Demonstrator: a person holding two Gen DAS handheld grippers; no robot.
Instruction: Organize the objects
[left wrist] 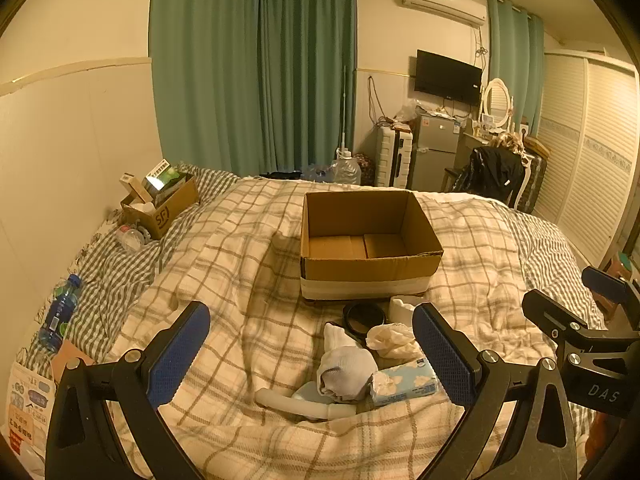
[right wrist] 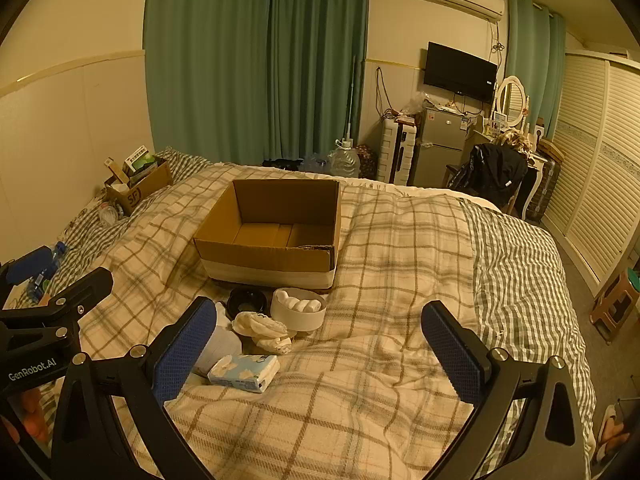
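Observation:
An empty cardboard box (left wrist: 370, 240) (right wrist: 276, 232) stands open on the checked blanket. In front of it lies a small heap: a black round lid (left wrist: 364, 317) (right wrist: 246, 301), a white round tub (right wrist: 298, 308) holding white rolls, a crumpled cream cloth (left wrist: 390, 340) (right wrist: 262, 330), a grey-white sock (left wrist: 346, 368), a blue tissue pack (left wrist: 404, 384) (right wrist: 244, 372) and a white tube (left wrist: 304, 402). My left gripper (left wrist: 312, 360) is open above the heap, nothing between its fingers. My right gripper (right wrist: 320, 354) is open over bare blanket, right of the heap.
A smaller cardboard box (left wrist: 160, 204) with cartons sits at the bed's far left by the wall, a blue-capped water bottle (left wrist: 60, 312) nearer. Past the bed stand a fridge (left wrist: 434, 152), a suitcase, a chair with a black jacket (left wrist: 494, 172) and a louvred wardrobe (right wrist: 592, 184).

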